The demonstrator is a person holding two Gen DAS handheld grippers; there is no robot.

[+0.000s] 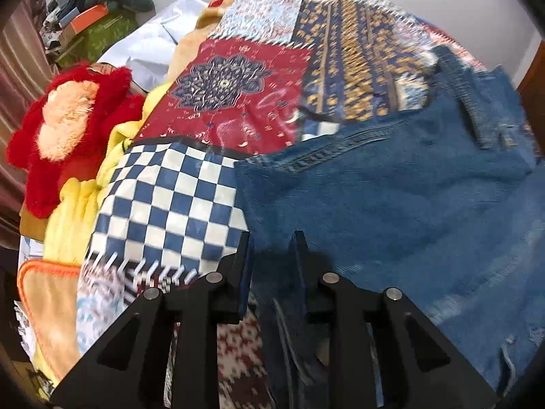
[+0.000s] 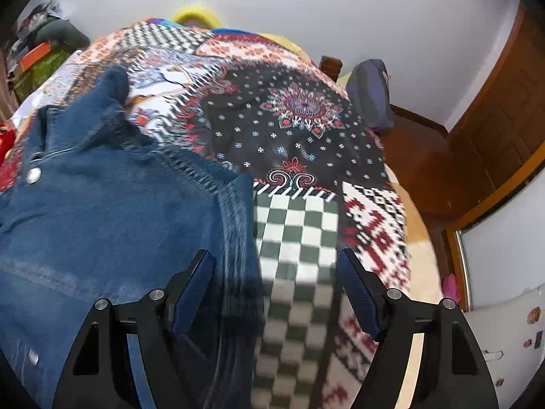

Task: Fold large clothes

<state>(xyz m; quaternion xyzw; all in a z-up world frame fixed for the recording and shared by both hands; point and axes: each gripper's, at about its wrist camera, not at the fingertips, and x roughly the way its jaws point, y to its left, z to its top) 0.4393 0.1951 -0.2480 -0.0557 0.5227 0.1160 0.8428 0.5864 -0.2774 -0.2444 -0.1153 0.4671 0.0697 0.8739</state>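
Observation:
A pair of blue jeans (image 1: 402,197) lies on a patchwork bedspread (image 1: 245,95). My left gripper (image 1: 272,238) has its jaws close together, and a fold of the jeans' left edge passes between them. In the right wrist view the jeans (image 2: 102,211) fill the left half, waistband and metal button (image 2: 33,174) at the far left. My right gripper (image 2: 276,262) is open wide, its left finger over the jeans' right edge and its right finger over the checkered patch (image 2: 293,235). It holds nothing.
A red and peach plush toy (image 1: 68,122), yellow cloth (image 1: 75,204) and white cloth (image 1: 150,51) lie at the bed's left side. Stacked clutter (image 1: 85,17) stands behind. A wooden door (image 2: 494,136) and a purple bag (image 2: 371,92) are on the right.

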